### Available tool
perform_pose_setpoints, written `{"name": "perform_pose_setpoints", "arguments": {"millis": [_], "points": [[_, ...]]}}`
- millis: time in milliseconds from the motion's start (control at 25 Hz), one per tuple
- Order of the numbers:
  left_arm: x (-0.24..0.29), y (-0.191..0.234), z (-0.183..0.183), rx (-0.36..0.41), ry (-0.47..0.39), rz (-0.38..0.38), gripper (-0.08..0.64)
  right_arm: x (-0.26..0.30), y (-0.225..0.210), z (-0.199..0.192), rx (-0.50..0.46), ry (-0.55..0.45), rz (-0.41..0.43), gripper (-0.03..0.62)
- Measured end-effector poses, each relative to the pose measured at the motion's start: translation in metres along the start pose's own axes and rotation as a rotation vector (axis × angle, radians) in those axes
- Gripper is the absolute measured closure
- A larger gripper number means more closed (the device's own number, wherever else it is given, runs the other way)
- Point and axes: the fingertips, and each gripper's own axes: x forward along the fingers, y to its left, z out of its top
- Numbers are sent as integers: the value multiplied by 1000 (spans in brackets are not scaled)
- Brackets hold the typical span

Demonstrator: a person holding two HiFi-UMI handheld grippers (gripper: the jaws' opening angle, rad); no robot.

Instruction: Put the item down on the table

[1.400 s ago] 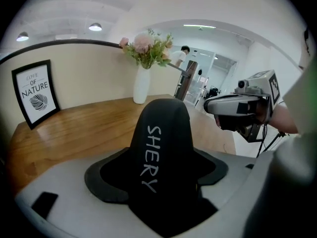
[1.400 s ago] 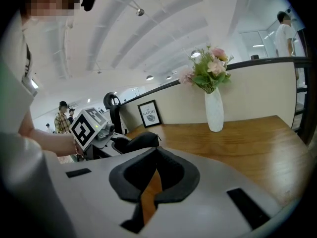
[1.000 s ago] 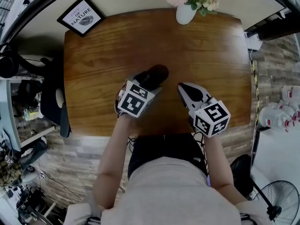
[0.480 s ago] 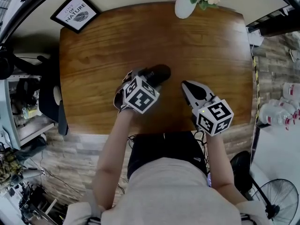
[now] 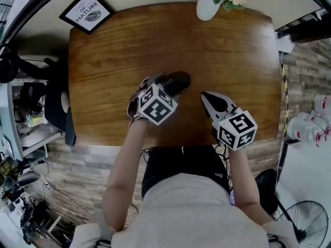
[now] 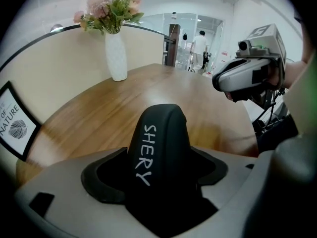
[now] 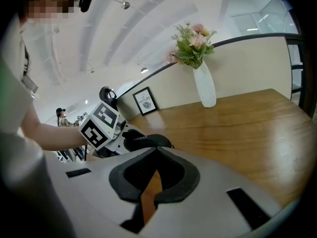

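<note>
A black oblong case (image 5: 177, 80) with white lettering sits between the jaws of my left gripper (image 5: 161, 87), which is shut on it. In the left gripper view the case (image 6: 158, 148) fills the gap and pokes forward, low over the wooden table (image 5: 232, 50). Whether it touches the wood I cannot tell. My right gripper (image 5: 205, 96) hovers just to the right of it, shut, with nothing between its tips. The right gripper view shows its jaws (image 7: 157, 150) meeting at the tips and the case (image 7: 148, 139) just beyond them on the left.
A white vase of flowers (image 5: 207, 6) stands at the table's far edge. A framed print (image 5: 85, 10) leans at the far left corner. A dark chair (image 5: 57, 107) is off the left side. The table's near edge runs just in front of the person's body.
The left gripper has rolled about its own axis with the case in it, and has sunk a little toward the table. The right gripper has barely shifted.
</note>
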Motion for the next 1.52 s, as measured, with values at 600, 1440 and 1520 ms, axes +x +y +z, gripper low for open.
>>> {"name": "perform_pose_setpoints", "arguments": {"millis": [600, 1440, 1520], "points": [[-27, -2, 10, -157, -138, 1, 94, -7, 15, 19, -48, -35, 22, 582], [-180, -2, 89, -305, -630, 60, 278, -28, 67, 113, -199, -232, 85, 581], [-190, -2, 93, -324, -672, 85, 332, -31, 71, 118, -206, -251, 94, 581]]}}
